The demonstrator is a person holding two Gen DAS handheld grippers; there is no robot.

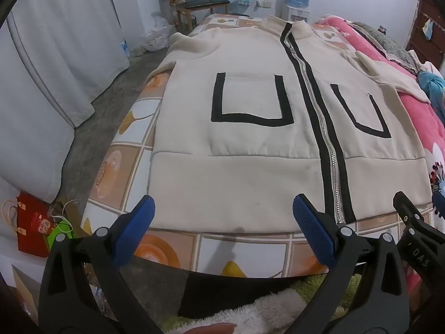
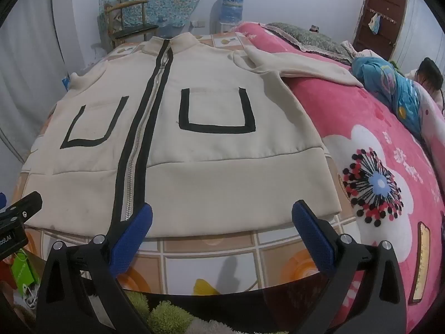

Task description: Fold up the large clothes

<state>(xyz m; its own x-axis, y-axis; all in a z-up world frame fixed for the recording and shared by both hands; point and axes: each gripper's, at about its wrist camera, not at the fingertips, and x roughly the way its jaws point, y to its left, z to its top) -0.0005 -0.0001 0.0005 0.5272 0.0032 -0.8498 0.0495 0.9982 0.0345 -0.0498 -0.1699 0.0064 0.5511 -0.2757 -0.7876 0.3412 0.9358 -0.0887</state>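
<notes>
Nearest the lens, the left gripper (image 1: 222, 208) is seen with its blue pads (image 1: 313, 232) spread wide and nothing between them, held above the near edge of the bed. Likewise, the right gripper (image 2: 222, 214) is held with its jaws fully apart and empty, just short of the hem. Beyond both, a cream jacket (image 1: 250, 117) is laid flat, front up, on a tile-patterned sheet (image 1: 242, 247); its collar is turned to the far end and its hem to the near edge. Its black-edged zipper (image 1: 325, 139) is closed, and two black-outlined pockets (image 2: 215, 111) are seen on either side. One sleeve (image 2: 300, 66) is spread over a pink floral blanket (image 2: 383, 167).
</notes>
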